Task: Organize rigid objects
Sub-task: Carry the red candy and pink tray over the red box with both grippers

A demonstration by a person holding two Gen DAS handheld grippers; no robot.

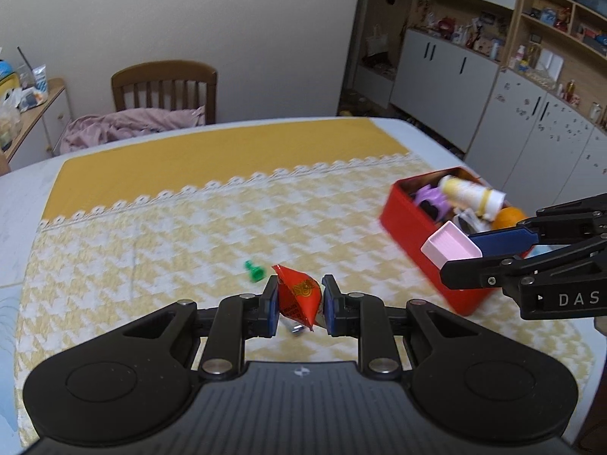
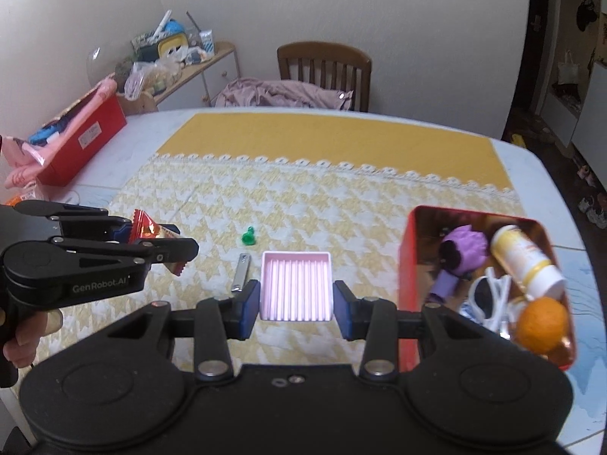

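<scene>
1. Pink tray (image 2: 296, 285) sits clamped between the right gripper's (image 2: 296, 303) blue pads, ribbed inside facing up, held above the tablecloth (image 2: 341, 204).
2. Left gripper (image 1: 299, 303) has its jaws closed on a red snack packet (image 1: 299, 295), also lifted off the cloth.
3. Red tin (image 2: 411, 265) stands at 3 o'clock from the tray in the right wrist view, just beside the right finger.
4. Inside the tin: yellow-white bottle (image 2: 525, 261), purple toy (image 2: 463, 250), orange (image 2: 542, 324), white sunglasses (image 2: 489, 295).
5. Green piece (image 2: 248, 237) lies on the cloth at 11 o'clock from the tray, apart from it.
6. Silver nail clipper (image 2: 240, 273) lies at 9 o'clock from the tray, just beside the left finger tip.
7. Second red box (image 2: 81, 140) with pink stuff sits at the table's far left edge, 10 o'clock.
8. Wooden chair (image 2: 324, 72) with mauve cloth (image 2: 282, 94) stands past the table at 12 o'clock.
9. A hand (image 2: 22, 341) grips the left gripper's handle.
</scene>
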